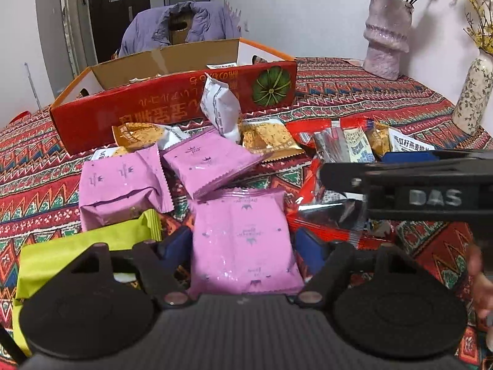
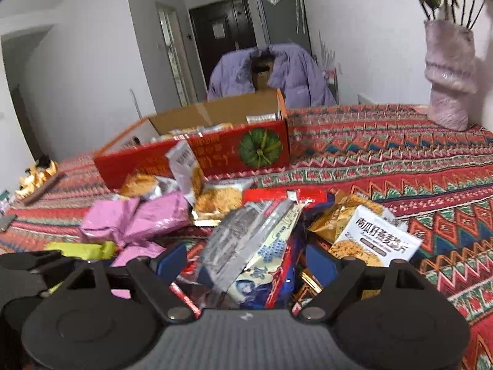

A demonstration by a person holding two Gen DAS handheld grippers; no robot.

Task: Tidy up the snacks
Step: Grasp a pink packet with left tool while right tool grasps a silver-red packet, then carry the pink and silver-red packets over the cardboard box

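A heap of snack packets lies on the patterned tablecloth (image 1: 40,185) in front of an open red cardboard box (image 1: 172,114). My left gripper (image 1: 243,246) is low over the heap with a pink packet (image 1: 243,237) filling the gap between its blue pads, which touch both its sides. Two more pink packets (image 1: 117,185) and a lime-green one (image 1: 80,252) lie to the left. In the right wrist view my right gripper (image 2: 246,262) holds a tilted silver and blue packet (image 2: 246,240) between its pads, over red packets. A white and orange packet (image 2: 376,240) lies to its right.
The red box (image 2: 215,151) holds several packets. A white packet (image 1: 220,104) leans against its front. A lilac vase (image 1: 386,37) and a white flowered vase (image 1: 471,98) stand at the table's right. Behind the box a chair carries a purple jacket (image 2: 277,74). A finger (image 1: 416,191) of the right gripper crosses the left view.
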